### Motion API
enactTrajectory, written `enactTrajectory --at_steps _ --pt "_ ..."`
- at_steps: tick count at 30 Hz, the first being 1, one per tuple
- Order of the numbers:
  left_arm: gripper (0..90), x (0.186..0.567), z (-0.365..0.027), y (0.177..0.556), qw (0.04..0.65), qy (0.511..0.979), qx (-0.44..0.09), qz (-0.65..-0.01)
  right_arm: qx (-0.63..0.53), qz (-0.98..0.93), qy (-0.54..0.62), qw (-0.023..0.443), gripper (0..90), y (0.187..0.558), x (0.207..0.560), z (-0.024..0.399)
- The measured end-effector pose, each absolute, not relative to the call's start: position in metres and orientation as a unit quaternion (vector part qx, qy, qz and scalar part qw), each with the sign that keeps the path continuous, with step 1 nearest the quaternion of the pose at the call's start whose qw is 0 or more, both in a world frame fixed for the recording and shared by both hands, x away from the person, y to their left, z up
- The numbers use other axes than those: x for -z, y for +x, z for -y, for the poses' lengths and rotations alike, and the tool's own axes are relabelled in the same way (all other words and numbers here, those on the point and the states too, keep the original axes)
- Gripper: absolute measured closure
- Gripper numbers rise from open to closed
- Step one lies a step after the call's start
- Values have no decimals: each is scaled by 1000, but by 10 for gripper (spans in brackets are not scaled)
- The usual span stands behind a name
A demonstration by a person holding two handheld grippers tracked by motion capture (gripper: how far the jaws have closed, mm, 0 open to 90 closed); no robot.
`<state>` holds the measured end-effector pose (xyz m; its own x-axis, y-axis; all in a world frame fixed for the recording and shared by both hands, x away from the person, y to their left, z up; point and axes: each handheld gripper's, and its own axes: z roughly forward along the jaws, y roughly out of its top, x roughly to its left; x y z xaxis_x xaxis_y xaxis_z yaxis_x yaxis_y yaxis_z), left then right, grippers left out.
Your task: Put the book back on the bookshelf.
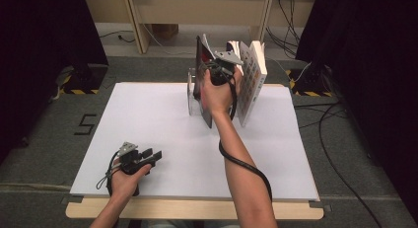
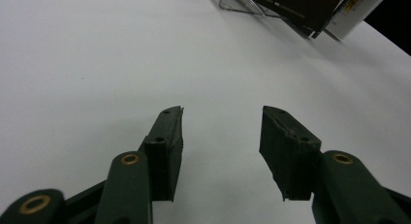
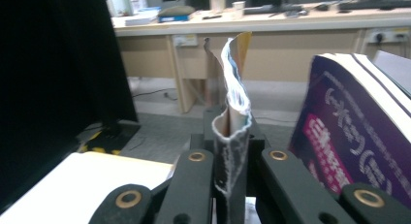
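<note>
Left tool (image 1: 154, 155) idle, jaws apart; right tool (image 3: 231, 170) clamps one magazine (image 3: 235, 112); two books (image 1: 251, 80) upright

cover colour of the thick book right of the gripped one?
Purple with pink and white lettering on the thick book; the right gripper view shows it best.

The counter (image 1: 148, 119) is covered by a matt white sheet, smooth and unmarked, and a pale wood edge is seen beneath it along the near side. The left gripper (image 2: 222, 136) is made of dull dark plastic, its fingers (image 2: 167, 151) faced with rough, scuffed pads and set with brass-coloured rivets. A thin paper booklet (image 3: 232, 122), glossy and creased, is bent between the fingers of the right gripper (image 3: 231, 166). Beside the booklet, a clear plastic stand (image 1: 191, 92) and a thick book (image 1: 252, 75) with a glossy printed cover are seen.
</note>
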<state>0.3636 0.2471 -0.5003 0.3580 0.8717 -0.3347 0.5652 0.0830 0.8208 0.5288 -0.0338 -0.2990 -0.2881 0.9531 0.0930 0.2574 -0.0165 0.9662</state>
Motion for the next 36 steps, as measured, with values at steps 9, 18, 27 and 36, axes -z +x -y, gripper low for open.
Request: enactTrajectory --at_steps 9,18,27,36 --pt "501 502 -247 365 491 661 -152 -546 -502 -630 506 308 778 526 303 39" --pt "500 502 -245 365 493 660 -152 -546 -506 -647 514 249 700 529 294 48" --pt "501 502 -245 365 491 661 -152 -547 -471 -672 531 209 815 545 303 46" --pt "502 502 -247 365 491 661 -153 -546 -487 -693 460 265 873 531 279 28"
